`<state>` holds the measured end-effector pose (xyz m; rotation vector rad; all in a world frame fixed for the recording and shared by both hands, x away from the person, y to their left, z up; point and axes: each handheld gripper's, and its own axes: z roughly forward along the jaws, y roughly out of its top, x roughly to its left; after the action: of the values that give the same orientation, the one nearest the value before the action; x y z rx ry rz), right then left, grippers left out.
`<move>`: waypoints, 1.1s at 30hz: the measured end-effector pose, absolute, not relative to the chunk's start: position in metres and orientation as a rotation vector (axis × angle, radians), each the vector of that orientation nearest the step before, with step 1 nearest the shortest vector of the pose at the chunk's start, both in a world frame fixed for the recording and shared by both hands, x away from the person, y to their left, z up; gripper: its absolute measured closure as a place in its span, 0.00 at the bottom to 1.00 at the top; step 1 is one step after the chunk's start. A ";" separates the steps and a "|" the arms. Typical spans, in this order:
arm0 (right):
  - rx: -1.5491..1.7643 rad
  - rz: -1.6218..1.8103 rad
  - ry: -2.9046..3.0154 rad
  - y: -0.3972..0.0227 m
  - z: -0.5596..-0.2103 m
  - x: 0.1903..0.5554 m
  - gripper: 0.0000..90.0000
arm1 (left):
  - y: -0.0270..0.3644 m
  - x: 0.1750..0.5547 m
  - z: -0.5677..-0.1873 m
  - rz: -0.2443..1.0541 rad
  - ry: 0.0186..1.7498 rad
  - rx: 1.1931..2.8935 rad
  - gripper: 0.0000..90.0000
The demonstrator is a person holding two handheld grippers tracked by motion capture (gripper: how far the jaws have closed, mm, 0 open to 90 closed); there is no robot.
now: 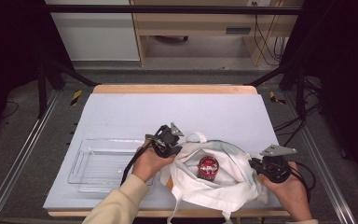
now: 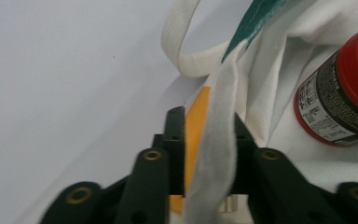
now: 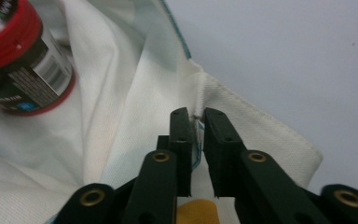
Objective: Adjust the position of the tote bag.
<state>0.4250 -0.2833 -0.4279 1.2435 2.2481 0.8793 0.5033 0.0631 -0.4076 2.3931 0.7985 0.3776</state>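
Both grippers sit at the mouth of the white cloth bag [image 1: 214,179], low in the centre of the high view. Your left gripper [image 1: 175,150] is at the bag's left edge; in the left gripper view its jaws stand a little apart, with a fold of the rim [image 2: 216,140] running up between them and a gap showing beside the cloth, so the grip looks slack. Your right gripper [image 1: 255,164] is at the bag's right edge; in the right gripper view its jaws are nearly together, with the seamed rim [image 3: 196,128] in the narrow slot between them, and you cannot tell whether the pads press on it.

Blue-grey table mat [image 1: 177,114] fills the middle of the high view, with the bag lying on its lower edge. Clear plastic tray [image 1: 91,163] sits lower left, just beside your left hand [image 1: 148,163]. Red-capped black bottle [image 1: 208,167] lies inside the open bag, between the two grippers. A loop handle [image 2: 177,42] of the bag curls at the upper centre of the left gripper view.
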 end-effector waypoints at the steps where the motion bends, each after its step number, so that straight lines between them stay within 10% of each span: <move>1: 1.237 0.897 2.238 -0.283 -0.425 0.424 0.82 | 0.068 0.498 -0.400 0.414 0.793 2.343 0.77; 17: 1.218 1.041 2.112 -0.273 -0.383 0.409 0.33 | 0.073 0.426 -0.378 0.352 0.489 2.256 0.48; 33: 1.191 1.068 2.124 -0.269 -0.380 0.407 0.32 | 0.037 0.413 -0.421 0.259 0.362 2.390 0.33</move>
<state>0.4069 -0.2688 -0.3804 1.1913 2.1241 1.0681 0.4131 0.0375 -0.4209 2.3897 0.3617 0.2594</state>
